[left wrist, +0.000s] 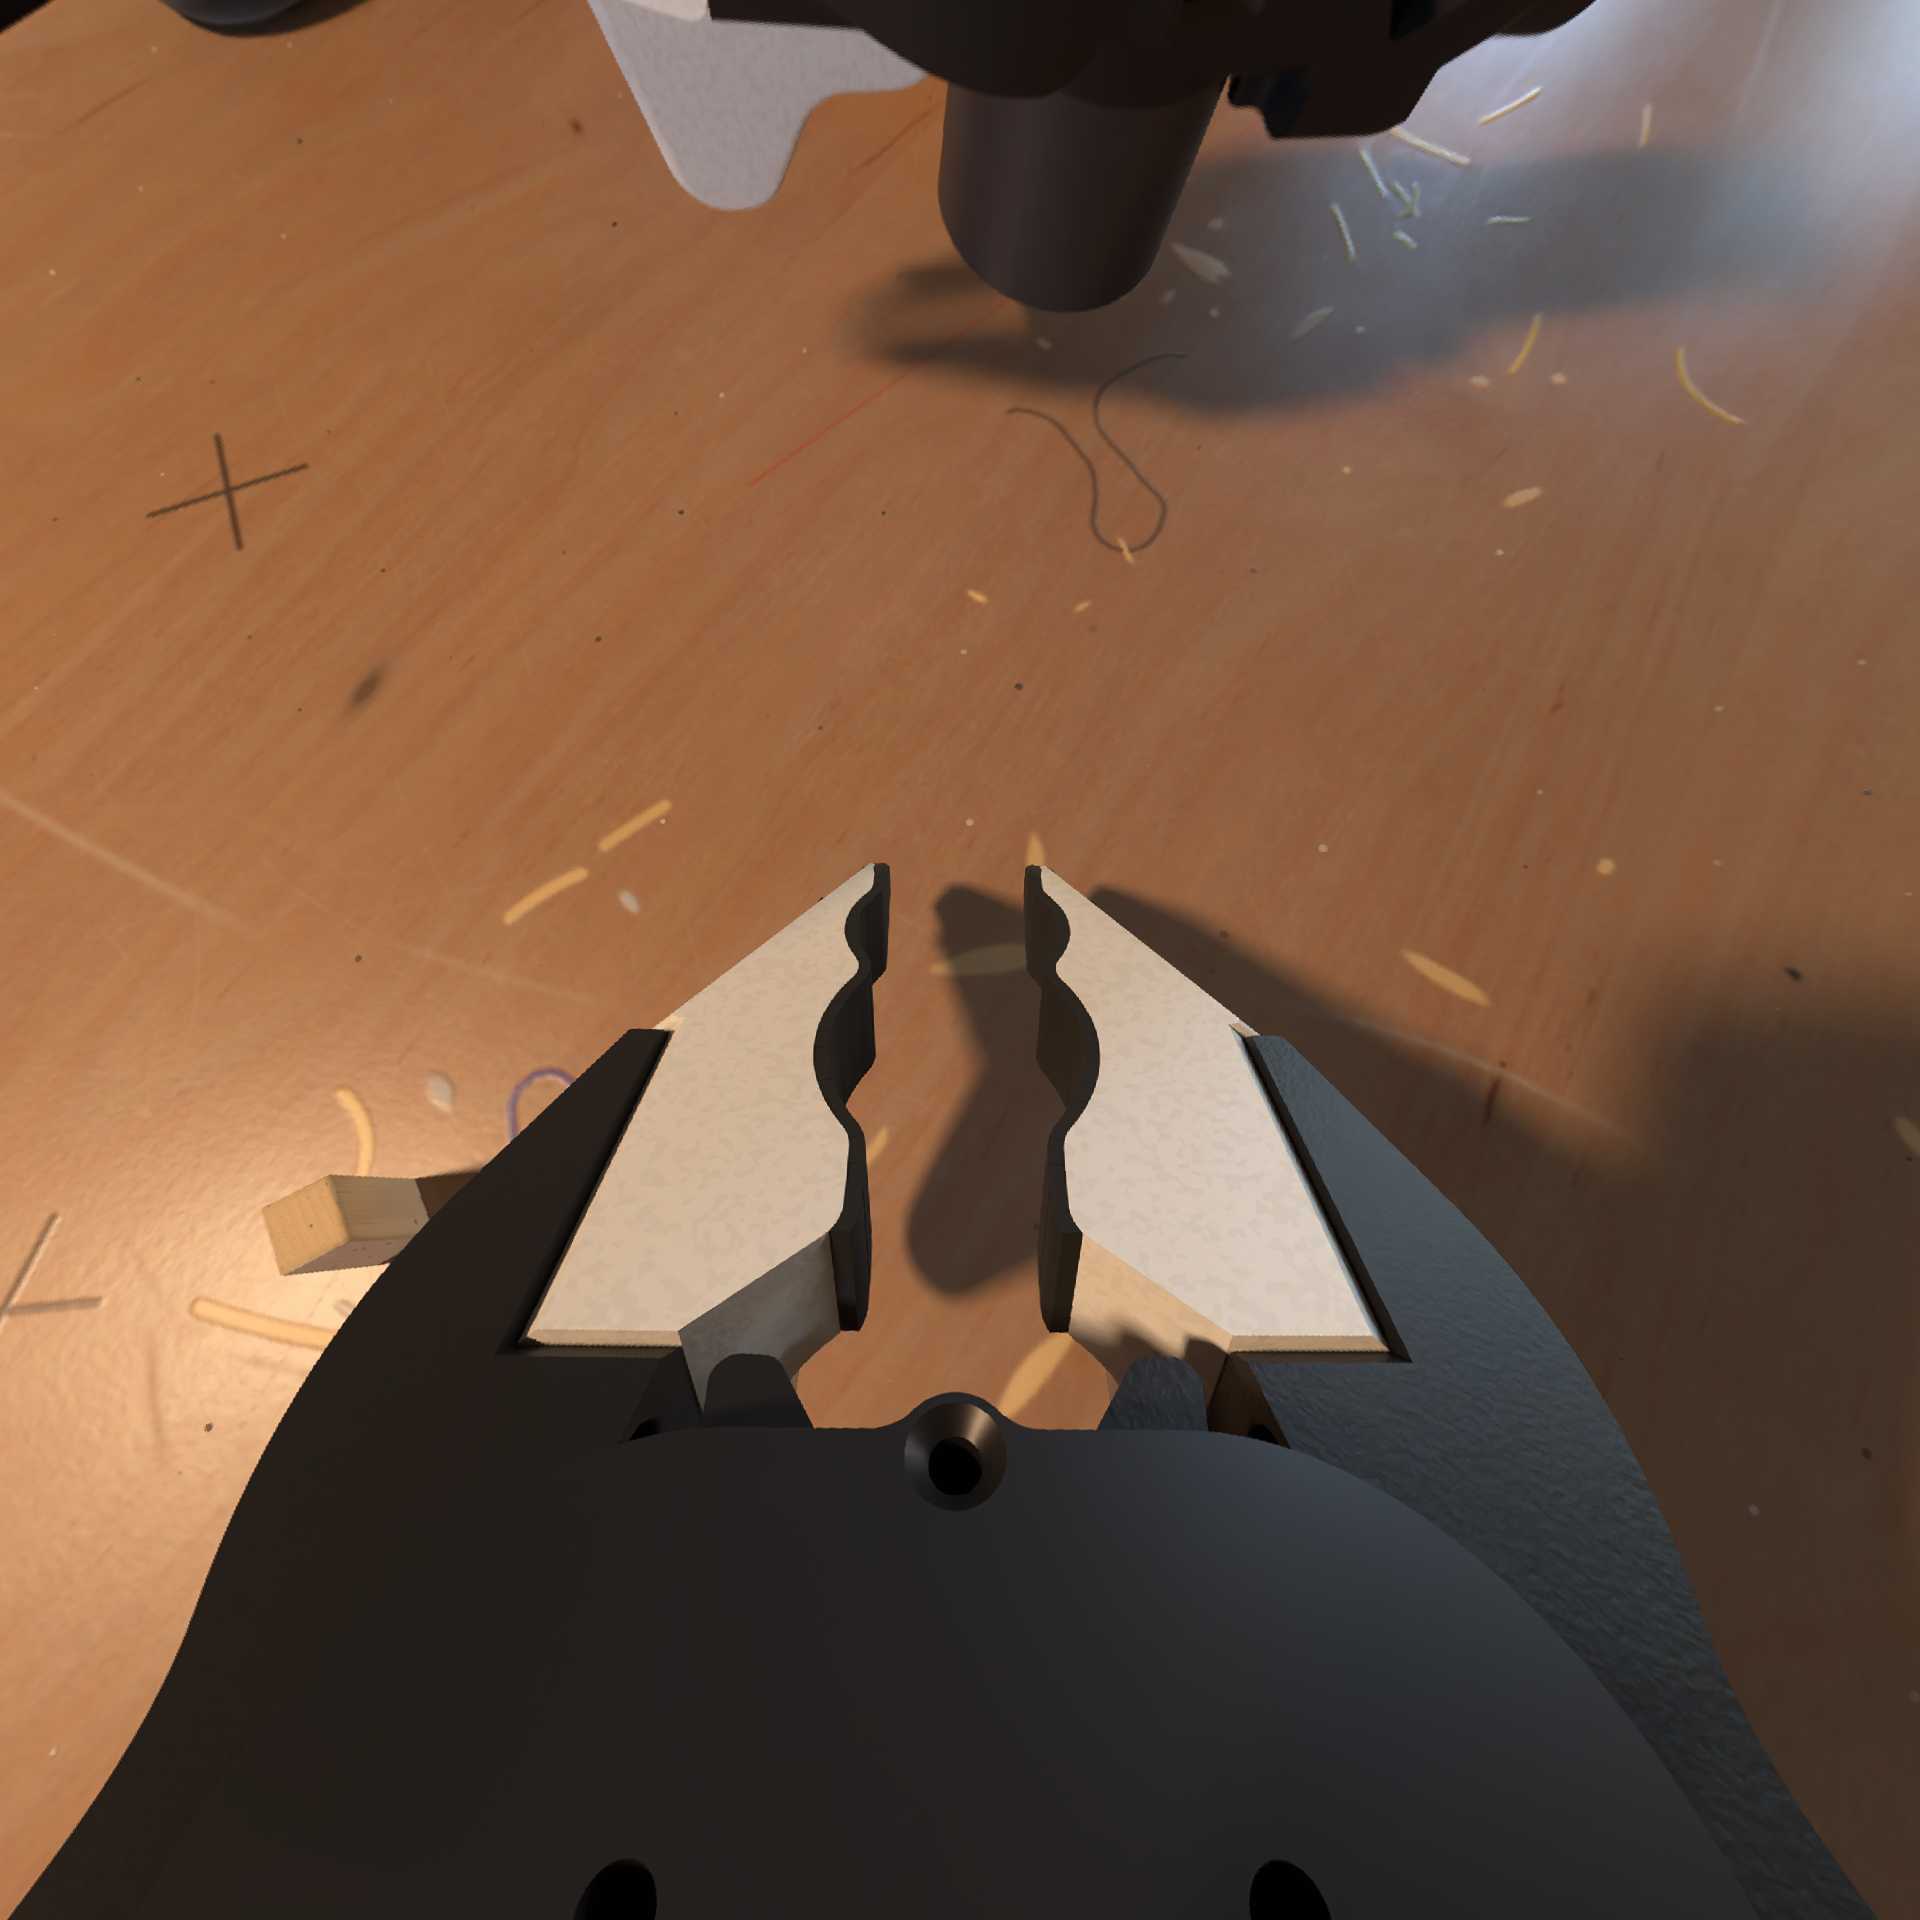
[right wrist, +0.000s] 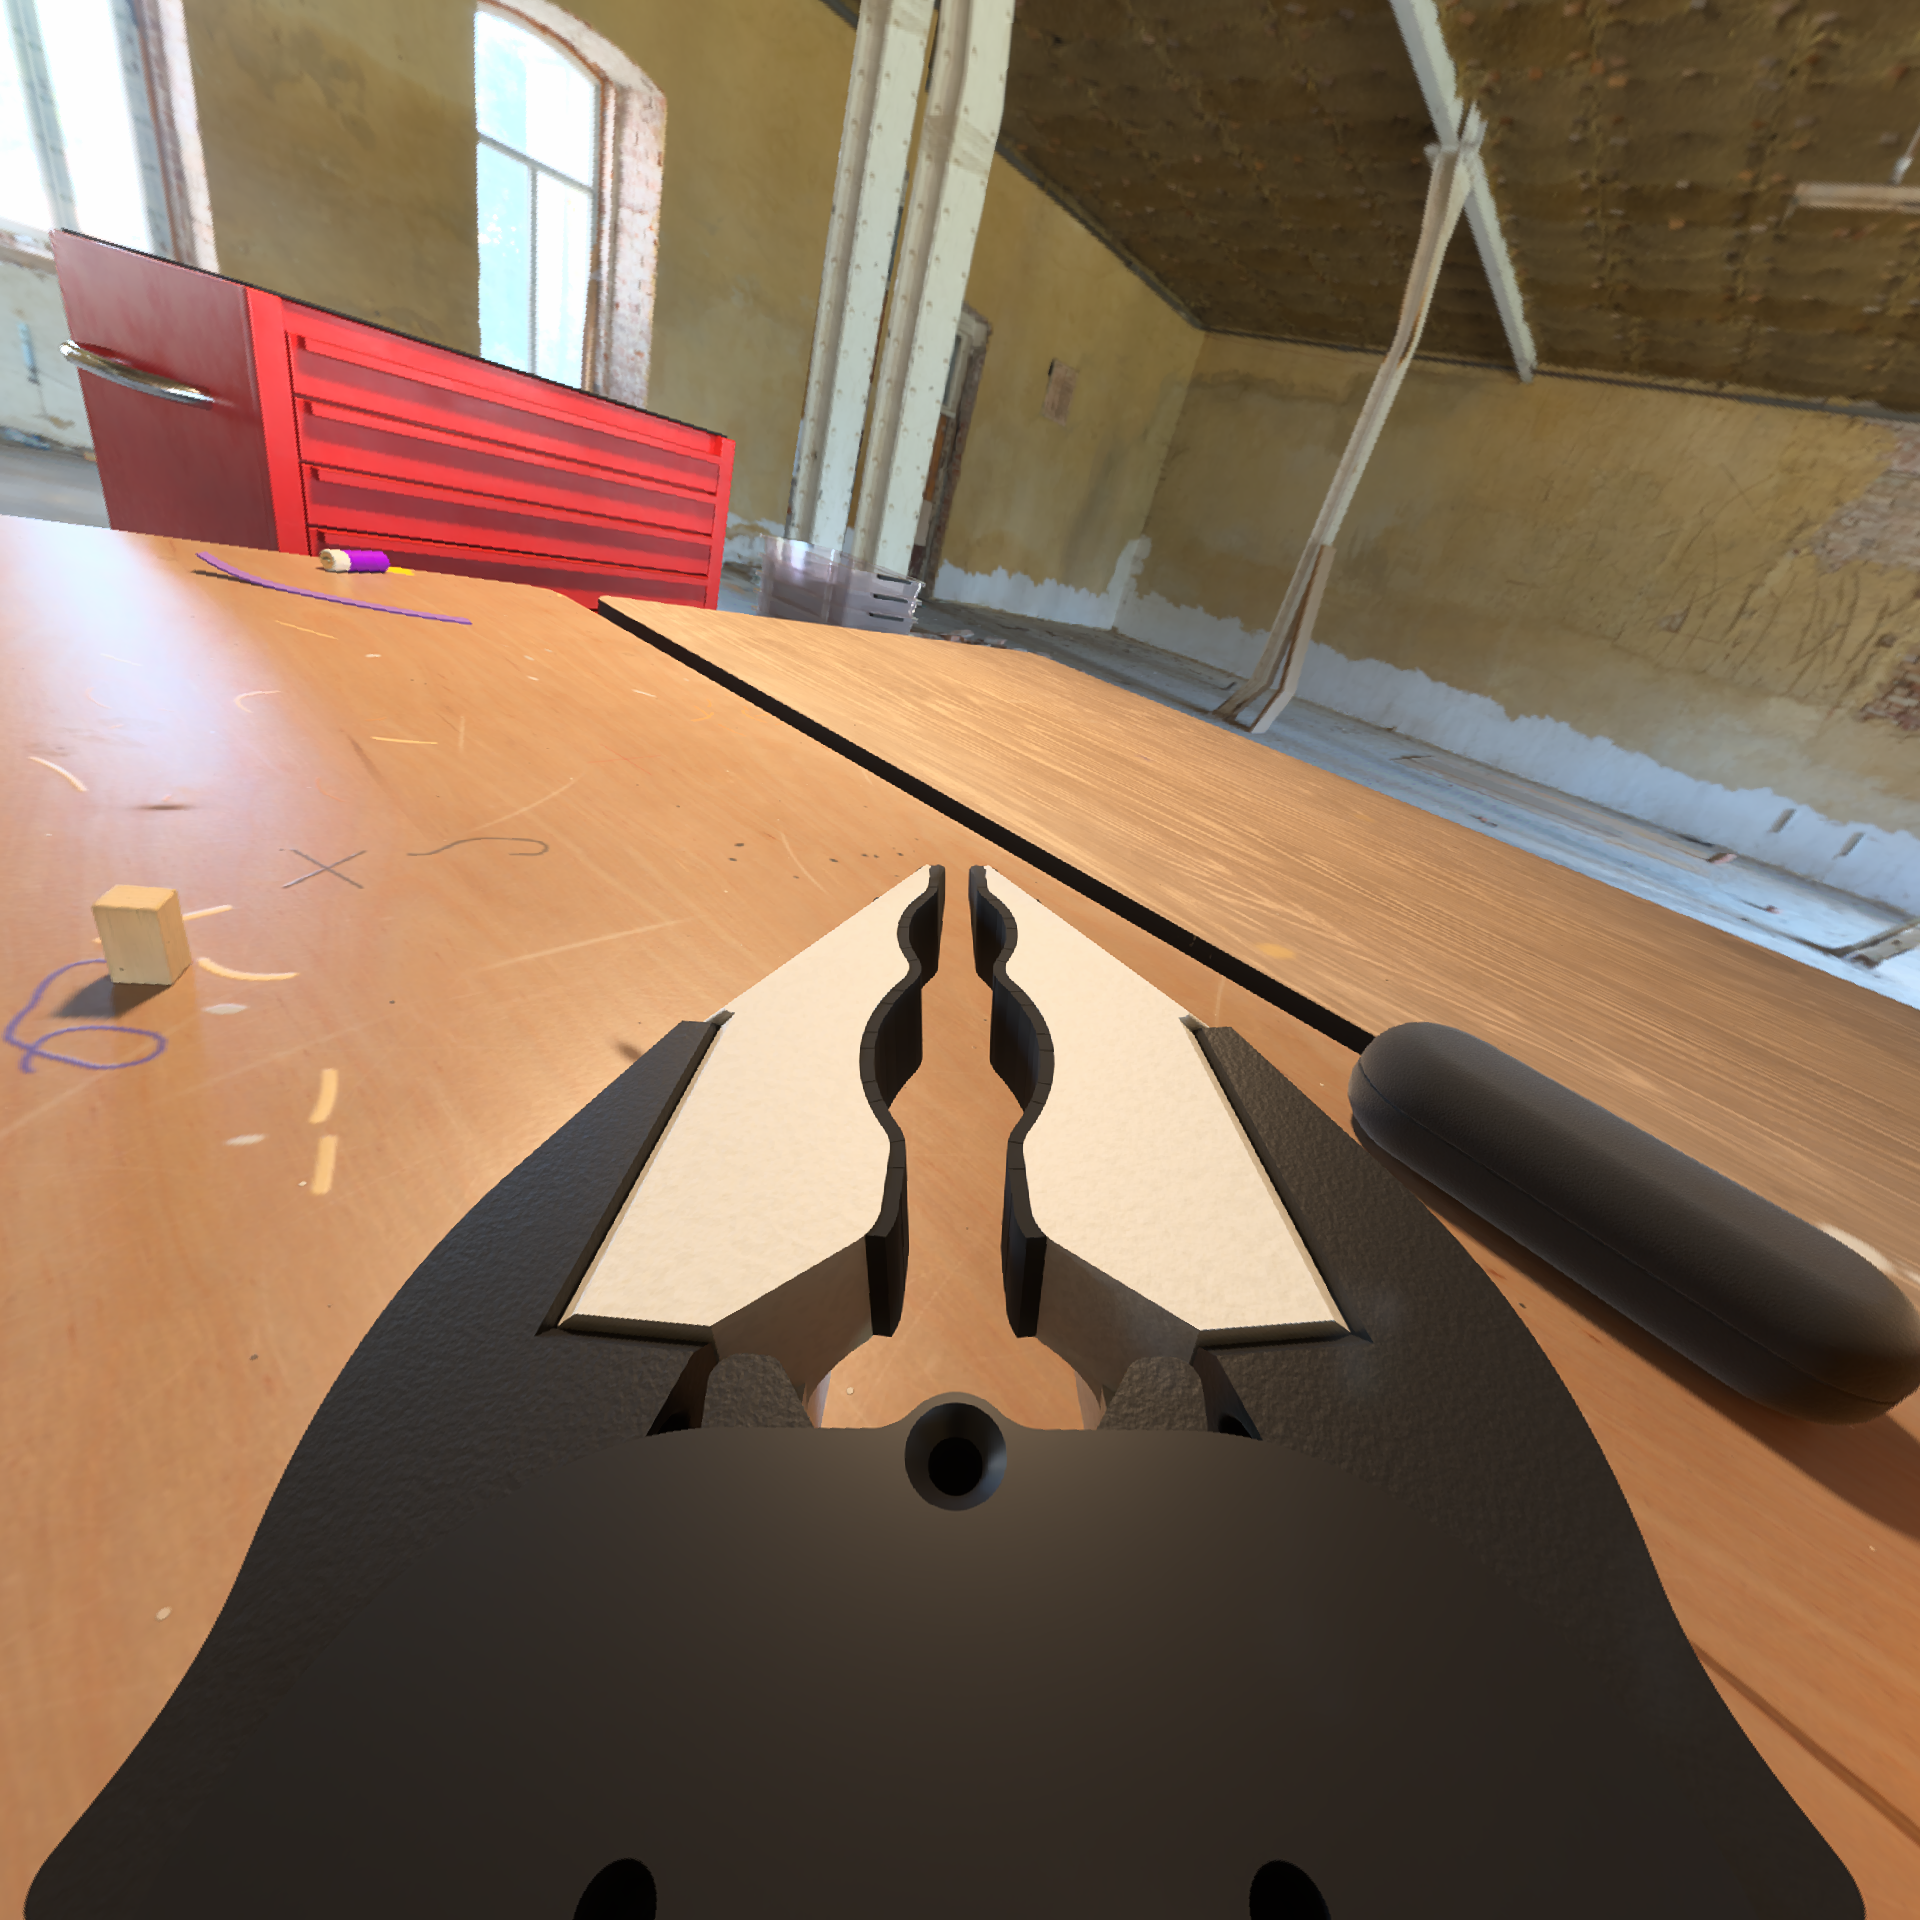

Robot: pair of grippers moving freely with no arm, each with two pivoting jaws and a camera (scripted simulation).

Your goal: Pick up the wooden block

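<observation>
Two grippers seen empty: left gripper (left wrist: 956,883) parted; right gripper (right wrist: 956,883) narrowly parted; wooden block (right wrist: 142,933) lain on worktop (right wrist: 468,935), well left.

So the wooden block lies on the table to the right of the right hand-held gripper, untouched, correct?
Not quite. In the right wrist view the wooden block lies on the table to the left of the right hand-held gripper, not the right. It is untouched, as you say.

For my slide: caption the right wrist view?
Right claw, open, empty, above workbench; small pale wooden block far left.
</observation>
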